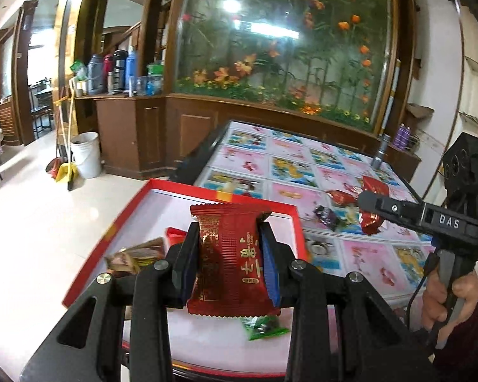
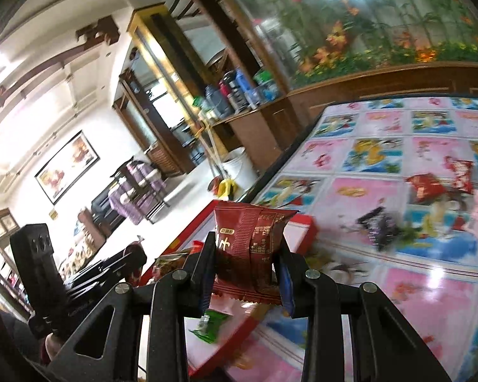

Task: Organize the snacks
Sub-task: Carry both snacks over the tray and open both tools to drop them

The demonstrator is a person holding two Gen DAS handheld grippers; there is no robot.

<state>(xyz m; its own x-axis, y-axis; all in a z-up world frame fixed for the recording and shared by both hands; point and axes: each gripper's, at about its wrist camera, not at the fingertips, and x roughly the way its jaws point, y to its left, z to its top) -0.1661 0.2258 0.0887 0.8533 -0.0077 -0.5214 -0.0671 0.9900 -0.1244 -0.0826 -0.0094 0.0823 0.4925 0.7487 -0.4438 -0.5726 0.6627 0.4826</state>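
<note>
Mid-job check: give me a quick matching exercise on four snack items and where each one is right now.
Things:
1. left gripper's red packet
2. right gripper's red packet
3. green packet
4. dark purple packet

Places:
A. lying on the patterned tablecloth, outside the box
B. lying inside the red box
C. clamped in the left gripper
D. clamped in the right gripper

Pairs: 1-C, 2-D, 3-B, 4-A

Bright indoor light, ceiling-lamp glare on the aquarium glass (image 1: 271, 47), motion blur below it, fisheye-bent dark corners.
</note>
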